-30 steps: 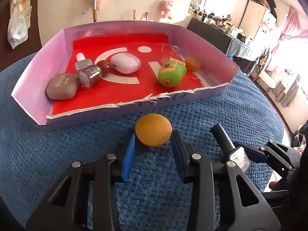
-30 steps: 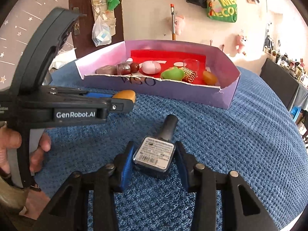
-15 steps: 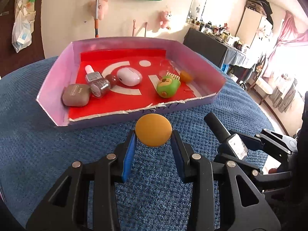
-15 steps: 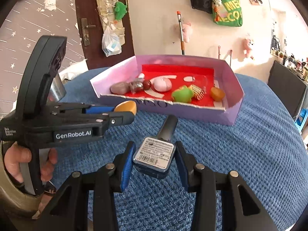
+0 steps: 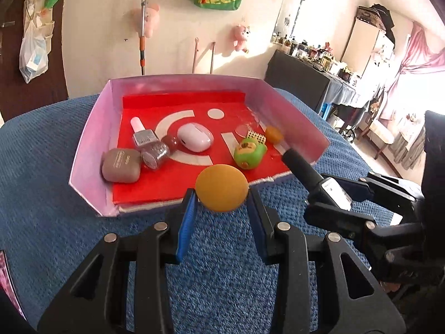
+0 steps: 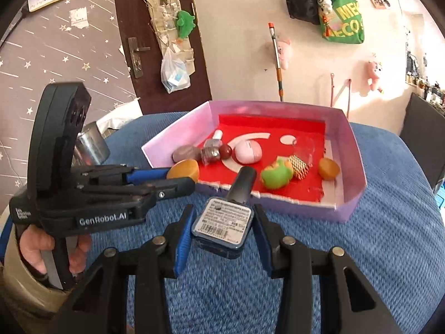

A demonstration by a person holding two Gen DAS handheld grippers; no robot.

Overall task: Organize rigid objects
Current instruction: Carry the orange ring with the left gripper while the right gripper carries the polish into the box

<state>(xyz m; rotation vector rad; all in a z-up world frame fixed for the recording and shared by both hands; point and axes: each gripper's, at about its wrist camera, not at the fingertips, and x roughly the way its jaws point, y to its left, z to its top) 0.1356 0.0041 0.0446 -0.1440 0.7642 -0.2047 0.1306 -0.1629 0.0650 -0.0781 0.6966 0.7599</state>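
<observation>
Two tools carry loads toward the pink tray (image 5: 91, 150): left tool (image 5: 221, 194) clenched on a yellow disc (image 5: 221, 188), right tool (image 6: 221, 222) gripping a dark bottle (image 6: 222, 222). Both seem above the counter (image 6: 389, 250); clear the torn front wall, then release over bare red floor.

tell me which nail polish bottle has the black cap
The nail polish bottle clamped in the right gripper, outside the tray. The two bottles lying in the tray have a white and a dark red cap.
</observation>
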